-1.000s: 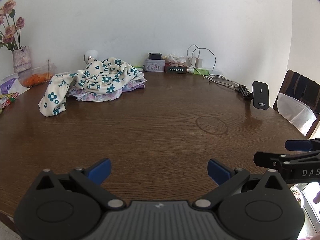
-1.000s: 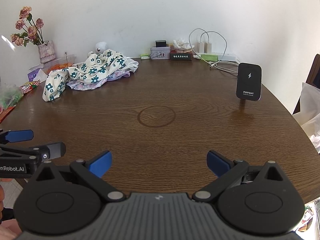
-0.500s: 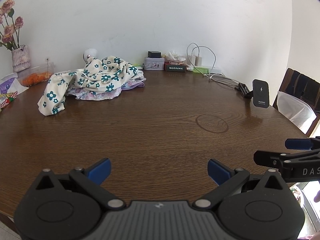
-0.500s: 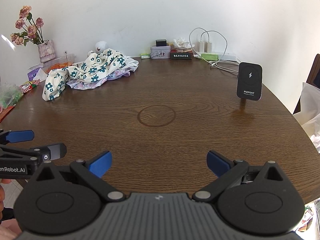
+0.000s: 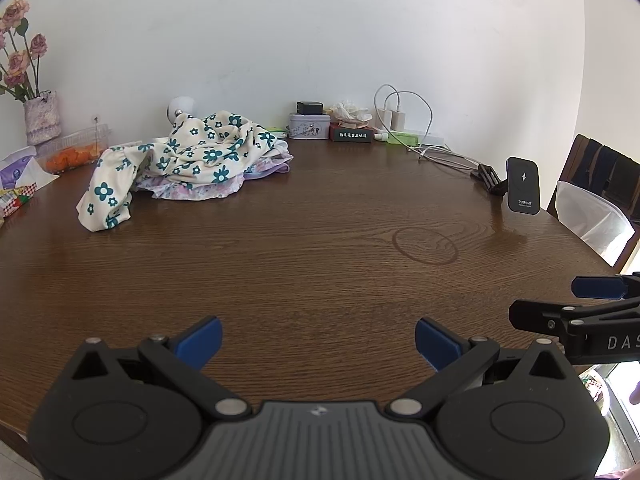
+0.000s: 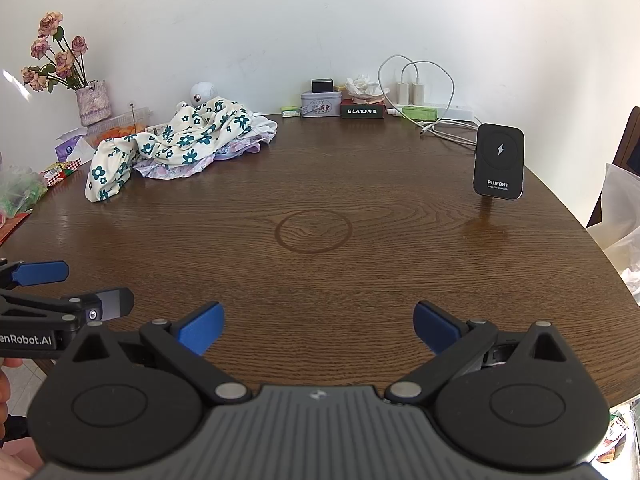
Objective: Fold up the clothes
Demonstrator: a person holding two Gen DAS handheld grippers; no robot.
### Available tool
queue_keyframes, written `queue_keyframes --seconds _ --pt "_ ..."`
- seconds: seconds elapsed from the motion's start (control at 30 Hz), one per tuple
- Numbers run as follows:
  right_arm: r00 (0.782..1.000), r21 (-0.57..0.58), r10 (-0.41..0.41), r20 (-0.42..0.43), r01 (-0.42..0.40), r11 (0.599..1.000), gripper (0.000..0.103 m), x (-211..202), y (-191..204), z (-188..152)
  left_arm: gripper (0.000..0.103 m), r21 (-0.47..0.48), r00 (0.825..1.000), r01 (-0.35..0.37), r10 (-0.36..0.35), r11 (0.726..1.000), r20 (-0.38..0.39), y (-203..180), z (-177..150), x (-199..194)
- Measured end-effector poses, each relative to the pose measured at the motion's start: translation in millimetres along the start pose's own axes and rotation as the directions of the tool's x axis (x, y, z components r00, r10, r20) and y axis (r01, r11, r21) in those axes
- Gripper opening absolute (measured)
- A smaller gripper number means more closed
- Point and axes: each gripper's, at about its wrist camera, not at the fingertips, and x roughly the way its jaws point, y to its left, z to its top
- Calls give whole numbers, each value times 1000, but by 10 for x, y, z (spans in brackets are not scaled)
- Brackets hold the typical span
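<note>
Table (image 5: 320, 272) dark brown, wood grain, darker ring mark (image 6: 314, 230) near centre. Far left: cream garment (image 5: 188, 152) with teal flowers, over pale lilac print cloth (image 5: 188, 192). Gripper pads (image 6: 200, 328) blue, bodies black. Far right: black charger stand (image 6: 499, 162), white lightning symbol. Wall (image 5: 320, 40) white. Far-left roses (image 6: 52, 56) faded pink.

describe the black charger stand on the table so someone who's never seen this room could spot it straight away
Start at the round dark wooden table and look to its right edge, in front of the white cables trailing from the wall. There stands the wireless charger, an upright black slab on its own, apart from the clutter along the wall. Its white lightning bolt and the word PUIFGHT set it apart.
</note>
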Motion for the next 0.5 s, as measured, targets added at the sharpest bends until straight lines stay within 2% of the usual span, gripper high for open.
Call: queue_keyframes --seconds 0.5 --pt "1000 0 7 -3 -7 1000 103 0 1 4 103 3 1000 -11 11 1000 -2 6 21 -5"
